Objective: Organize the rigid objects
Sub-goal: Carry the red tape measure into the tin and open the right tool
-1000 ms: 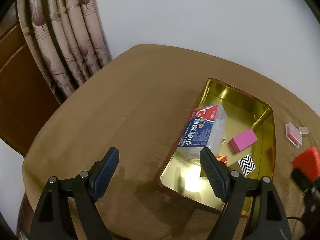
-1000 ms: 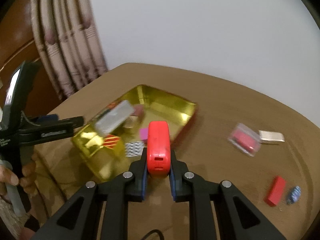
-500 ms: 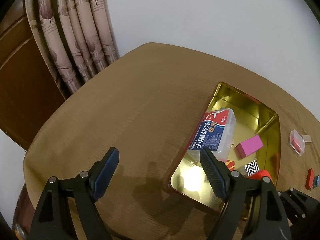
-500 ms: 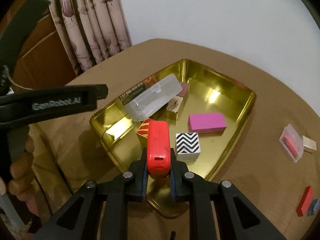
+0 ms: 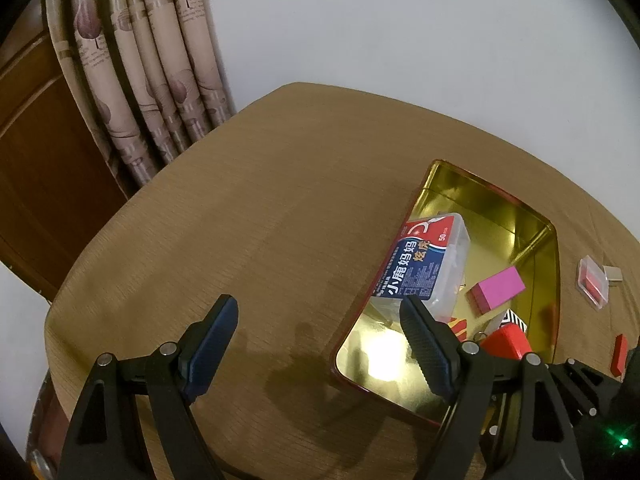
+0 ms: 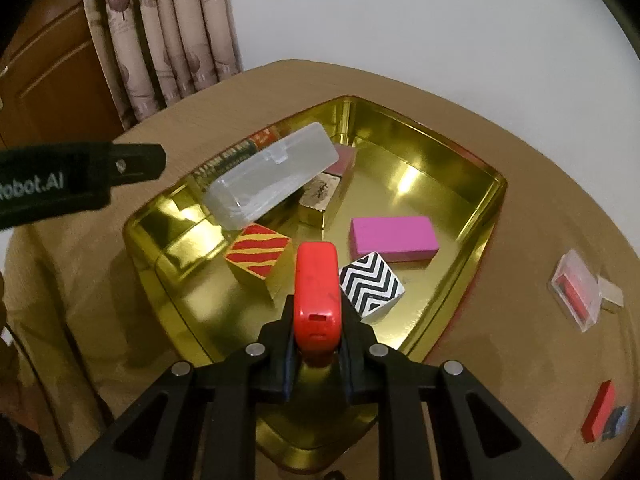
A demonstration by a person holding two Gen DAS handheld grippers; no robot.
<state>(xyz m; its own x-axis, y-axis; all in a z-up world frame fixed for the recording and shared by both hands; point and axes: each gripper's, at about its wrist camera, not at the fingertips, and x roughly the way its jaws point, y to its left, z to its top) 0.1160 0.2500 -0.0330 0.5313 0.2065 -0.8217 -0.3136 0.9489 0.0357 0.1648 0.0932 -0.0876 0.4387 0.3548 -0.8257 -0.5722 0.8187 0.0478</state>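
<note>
Right wrist view: right gripper (image 6: 316,344), lower centre, clamped on a red block (image 6: 317,280) above the gold tin (image 6: 456,160), whose near corner it hides. Beyond lie a zigzag cube (image 6: 370,282), a striped cube (image 6: 258,256), a pink block (image 6: 394,236) and a clear case (image 6: 272,176) covering a half-seen item. Left wrist view: left gripper (image 5: 320,344), fingers apart and empty over the table (image 5: 240,220); its right finger (image 5: 424,344) masks part of the tin. At right, small pieces (image 6: 600,412) are cut off and blurred.
</note>
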